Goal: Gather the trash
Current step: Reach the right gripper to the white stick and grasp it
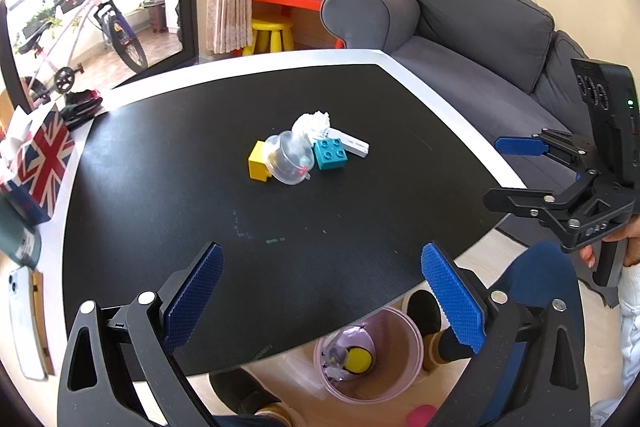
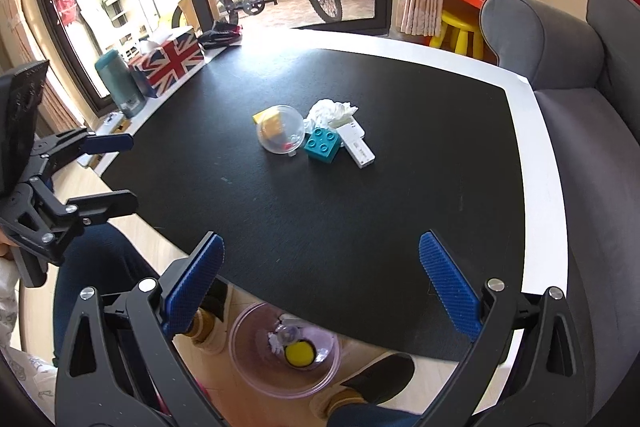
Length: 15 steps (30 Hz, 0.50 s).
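Note:
A small heap lies mid-table on the black mat (image 1: 160, 187): a crumpled white tissue (image 1: 314, 121), a clear plastic capsule (image 1: 290, 161), a yellow block (image 1: 258, 161), a teal toy brick (image 1: 330, 153) and a small white box (image 1: 354, 145). The same heap appears in the right wrist view, with the tissue (image 2: 332, 111) behind the capsule (image 2: 280, 129). A pink translucent bin (image 1: 400, 379) stands on the floor below the near table edge and holds a yellow round item and scraps. My left gripper (image 1: 322, 255) and right gripper (image 2: 320, 243) hover open above that edge, both empty.
A Union Jack tissue box (image 2: 170, 61), a teal bottle (image 2: 120, 83) and a phone (image 1: 24, 323) sit along the table's left side. The grey sofa (image 1: 460, 39) runs along the right. A person's legs and shoes (image 2: 376, 379) flank the bin.

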{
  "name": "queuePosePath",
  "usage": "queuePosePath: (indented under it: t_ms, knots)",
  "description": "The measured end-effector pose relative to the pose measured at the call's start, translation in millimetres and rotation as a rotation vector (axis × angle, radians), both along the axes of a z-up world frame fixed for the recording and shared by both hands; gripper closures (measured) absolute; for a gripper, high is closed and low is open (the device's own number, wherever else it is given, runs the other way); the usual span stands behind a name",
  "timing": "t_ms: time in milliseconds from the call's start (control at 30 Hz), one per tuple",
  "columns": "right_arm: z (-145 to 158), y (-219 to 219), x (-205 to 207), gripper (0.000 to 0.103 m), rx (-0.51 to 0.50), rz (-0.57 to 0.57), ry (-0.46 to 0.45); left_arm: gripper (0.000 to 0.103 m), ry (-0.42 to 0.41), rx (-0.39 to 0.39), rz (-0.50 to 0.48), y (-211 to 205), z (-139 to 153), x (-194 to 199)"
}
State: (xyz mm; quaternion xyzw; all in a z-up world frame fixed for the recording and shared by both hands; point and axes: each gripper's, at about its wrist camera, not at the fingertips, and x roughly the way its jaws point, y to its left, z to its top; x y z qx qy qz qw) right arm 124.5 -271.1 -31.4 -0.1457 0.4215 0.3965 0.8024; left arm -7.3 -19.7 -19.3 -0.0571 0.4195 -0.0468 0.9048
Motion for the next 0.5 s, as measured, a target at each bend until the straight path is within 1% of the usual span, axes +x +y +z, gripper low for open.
queuePosePath:
  t_ms: [500]
  knots:
    - [-26,50,69,0.006,-0.086,0.081,0.005,0.008,0.022,-0.009,0.016,24,-10,45]
